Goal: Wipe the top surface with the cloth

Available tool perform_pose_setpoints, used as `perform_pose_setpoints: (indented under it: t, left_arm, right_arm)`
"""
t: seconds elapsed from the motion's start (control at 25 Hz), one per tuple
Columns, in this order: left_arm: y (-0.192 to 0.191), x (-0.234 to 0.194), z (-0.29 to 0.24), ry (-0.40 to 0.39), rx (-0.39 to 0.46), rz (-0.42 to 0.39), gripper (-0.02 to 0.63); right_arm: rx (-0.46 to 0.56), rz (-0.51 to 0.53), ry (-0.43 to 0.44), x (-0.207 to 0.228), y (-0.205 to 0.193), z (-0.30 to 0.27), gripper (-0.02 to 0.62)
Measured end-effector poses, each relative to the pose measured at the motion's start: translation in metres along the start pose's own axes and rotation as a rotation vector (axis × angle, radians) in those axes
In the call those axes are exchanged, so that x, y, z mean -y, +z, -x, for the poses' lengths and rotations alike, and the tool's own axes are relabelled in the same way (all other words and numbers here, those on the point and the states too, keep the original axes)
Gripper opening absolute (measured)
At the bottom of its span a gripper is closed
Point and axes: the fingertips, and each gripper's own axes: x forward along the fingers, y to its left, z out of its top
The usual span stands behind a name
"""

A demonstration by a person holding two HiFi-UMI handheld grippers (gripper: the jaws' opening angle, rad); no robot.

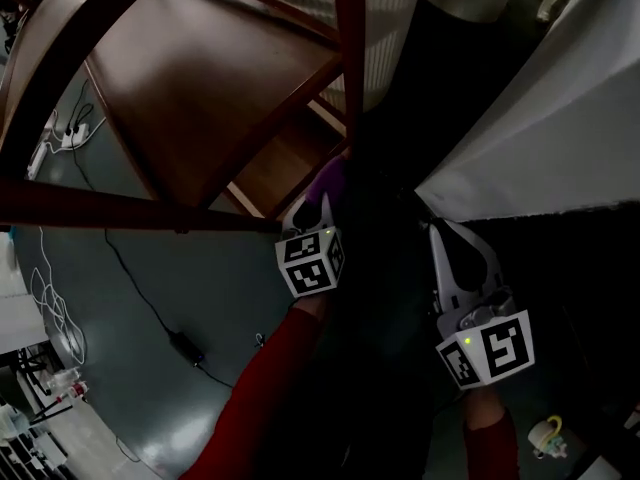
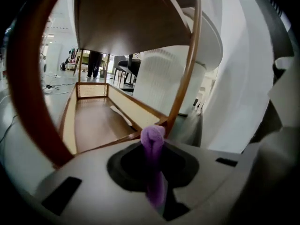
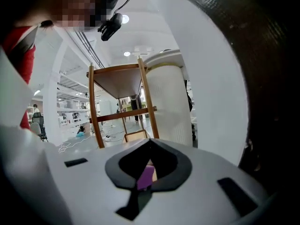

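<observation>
The left claw (image 1: 322,208) is clenched on a thin fold of the purple cloth (image 2: 153,137), and the right claw (image 1: 452,246) is clenched on nothing. The table (image 1: 200,78) top sits overhead at twelve o'clock, and I think the fold could slip free when it is dragged across.

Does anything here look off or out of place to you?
Nothing is spilled or broken. One oddity: the purple cloth is wadded up in the shut jaws of the left gripper, low beside the wooden table leg, underneath the tabletop rather than on it.

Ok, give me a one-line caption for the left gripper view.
Left gripper clamps a purple cloth low beside the wooden table, lower shelf ahead, tabletop underside above.
</observation>
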Motion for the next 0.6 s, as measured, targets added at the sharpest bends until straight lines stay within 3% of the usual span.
perform_pose_setpoints:
  t: [0.28, 0.44, 0.6]
  left_arm:
    - [-0.056, -0.077, 0.068, 0.109, -0.098, 0.012, 0.054]
    - [-0.066, -0.091, 0.084, 0.139, -0.114, 0.017, 0.053]
    - [-0.074, -0.097, 0.095, 0.167, -0.134, 0.072, 0.054]
  right_arm:
    - [-0.019, 0.054, 0.078, 0.000, 0.004, -0.030, 0.012]
    - [-0.039, 0.060, 0.093, -0.004, 0.001, -0.035, 0.012]
    - [-0.051, 0.061, 0.091, -0.017, 0.001, -0.034, 0.012]
